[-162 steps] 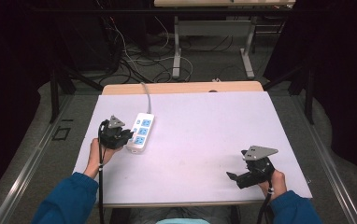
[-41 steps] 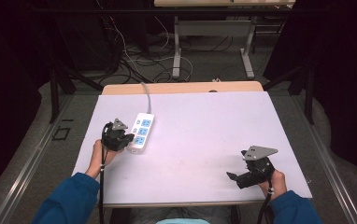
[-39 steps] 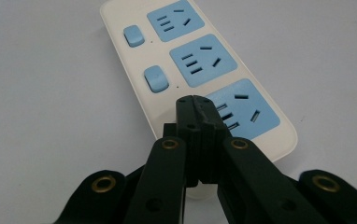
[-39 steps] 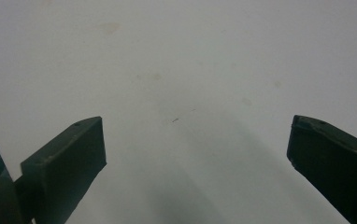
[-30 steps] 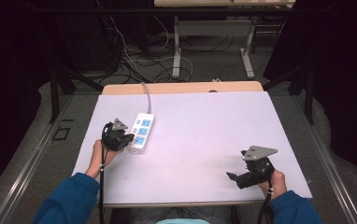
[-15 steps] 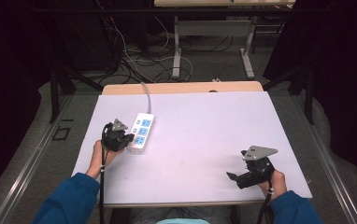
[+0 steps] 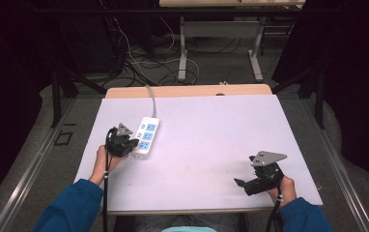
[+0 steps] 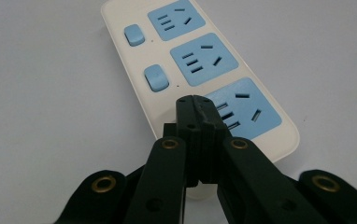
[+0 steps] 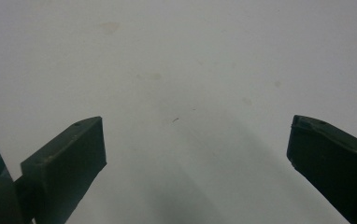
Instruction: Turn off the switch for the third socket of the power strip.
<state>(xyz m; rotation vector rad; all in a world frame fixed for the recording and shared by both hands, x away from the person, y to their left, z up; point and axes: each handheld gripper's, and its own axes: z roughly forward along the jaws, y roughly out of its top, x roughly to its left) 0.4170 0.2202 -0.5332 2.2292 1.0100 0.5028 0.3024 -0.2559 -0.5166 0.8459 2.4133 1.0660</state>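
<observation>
A white power strip (image 7: pixel 146 137) with three blue sockets and blue switches lies at the table's left, its cable running off the far edge. My left gripper (image 7: pixel 130 145) is shut, with nothing between its jaws, and its tips rest over the strip's near end. In the left gripper view the closed tips (image 8: pixel 195 105) sit above the strip (image 8: pixel 167 51), beside the nearest blue socket (image 8: pixel 244 108). My right gripper (image 7: pixel 243 183) stands open near the front right of the table. In the right gripper view its jaws (image 9: pixel 197 149) are wide apart over bare white surface.
The table (image 7: pixel 211 130) has a white top and a wooden strip along its far edge. Cables (image 7: pixel 139 58) and table legs (image 7: pixel 183 53) lie on the floor beyond it. The person's blue sleeves (image 7: pixel 71 208) enter from the bottom.
</observation>
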